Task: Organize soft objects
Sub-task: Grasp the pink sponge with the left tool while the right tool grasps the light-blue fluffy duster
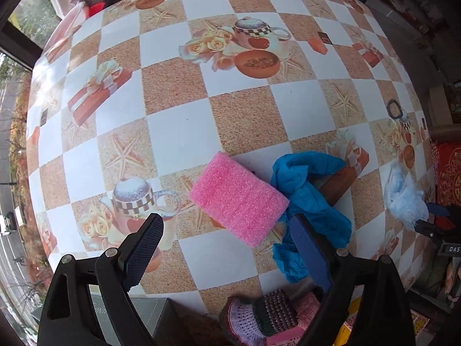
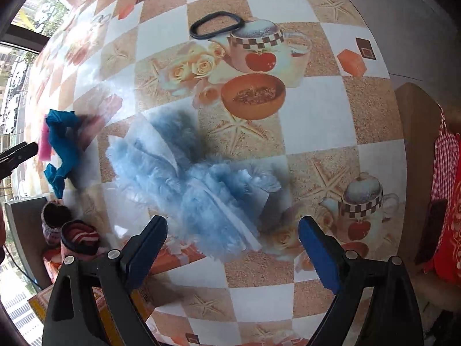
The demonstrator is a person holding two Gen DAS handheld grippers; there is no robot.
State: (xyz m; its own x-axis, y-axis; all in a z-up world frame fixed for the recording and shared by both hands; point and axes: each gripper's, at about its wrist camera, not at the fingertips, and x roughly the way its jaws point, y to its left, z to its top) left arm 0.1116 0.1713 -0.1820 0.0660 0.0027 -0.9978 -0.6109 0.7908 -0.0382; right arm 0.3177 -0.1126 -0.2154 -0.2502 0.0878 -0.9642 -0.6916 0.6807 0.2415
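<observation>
I've got both tools over the table (image 1: 178, 132) with its checkered cloth, and I'm taking the pink sponge (image 1: 239, 199) as my landmark. My left gripper (image 1: 227, 248) points down with its jaws spread wide and nothing between the pads; the sponge lies flat on the cloth just beyond its tips. Touching the sponge's right edge is the crumpled blue glove (image 1: 311, 196), which runs past the right finger (image 1: 309, 252). On the near side of the sponge, at the table edge, I see knitted striped pieces (image 1: 268, 314), partly hidden by the gripper body, so I can't tell how many. Well to the right of the sponge sits the pale blue fluffy duster (image 1: 406, 199).

Over to the right wrist view: my right gripper (image 2: 233, 245) is also wide apart, gripping nothing, and that duster (image 2: 190, 178) spreads on the cloth just ahead of its tips, not touched by either pad. From here the sponge (image 2: 44, 147) shows as a pink sliver at far left behind the glove (image 2: 62, 141). A black rubber loop (image 2: 216, 24) lies far beyond the duster, well apart from the sponge.
</observation>
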